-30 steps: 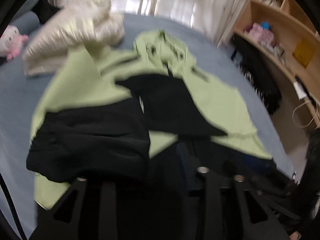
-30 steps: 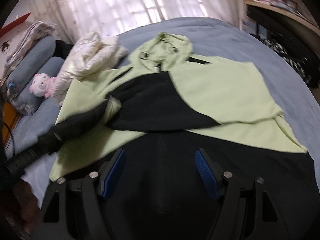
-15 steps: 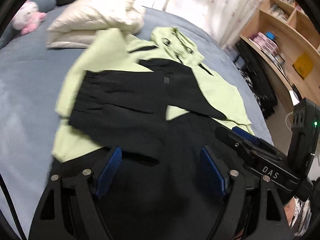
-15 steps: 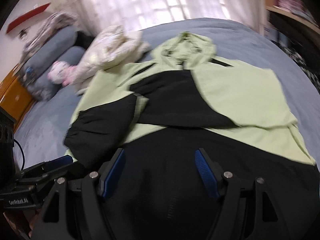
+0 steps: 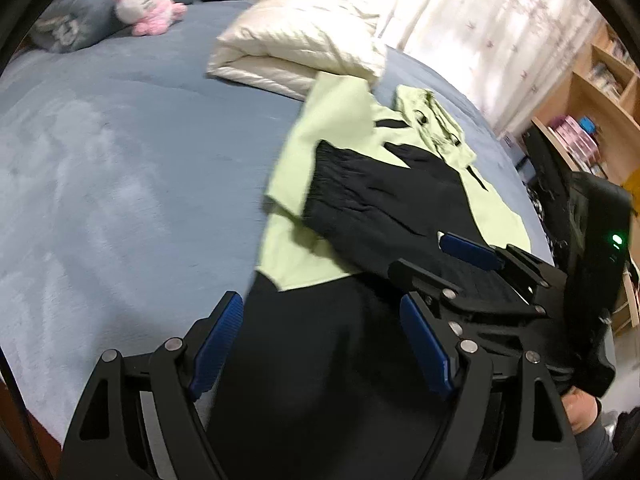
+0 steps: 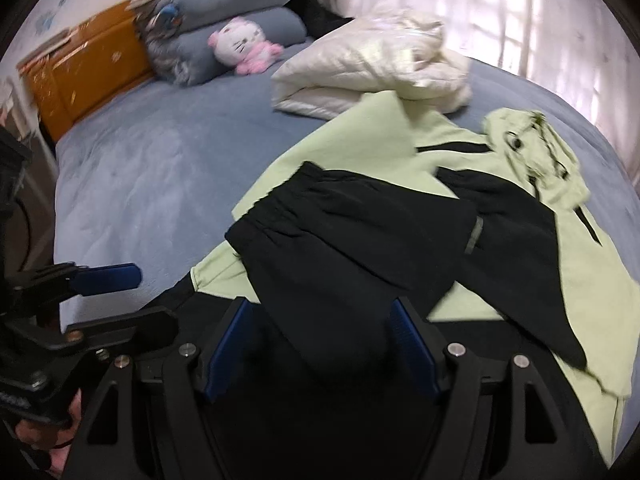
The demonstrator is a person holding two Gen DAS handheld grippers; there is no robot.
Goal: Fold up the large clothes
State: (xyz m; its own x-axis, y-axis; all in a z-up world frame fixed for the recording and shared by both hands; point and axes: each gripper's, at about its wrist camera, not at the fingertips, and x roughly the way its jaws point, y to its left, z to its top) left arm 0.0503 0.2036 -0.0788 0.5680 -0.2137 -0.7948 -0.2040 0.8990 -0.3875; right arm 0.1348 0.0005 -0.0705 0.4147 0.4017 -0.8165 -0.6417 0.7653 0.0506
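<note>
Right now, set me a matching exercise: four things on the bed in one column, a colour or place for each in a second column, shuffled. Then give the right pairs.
Things:
1. plush cat toy
2. folded quilt
3. hooded jacket
4. bolster pillows

Descriptions:
A. light green with black panels, spread flat, sleeves folded in
B. grey-blue, stacked by the orange headboard
C. pink and white, leaning on the pillows
D. cream, lying just beyond the jacket's shoulder

Pairs: 1-C, 2-D, 3-A, 4-B
</note>
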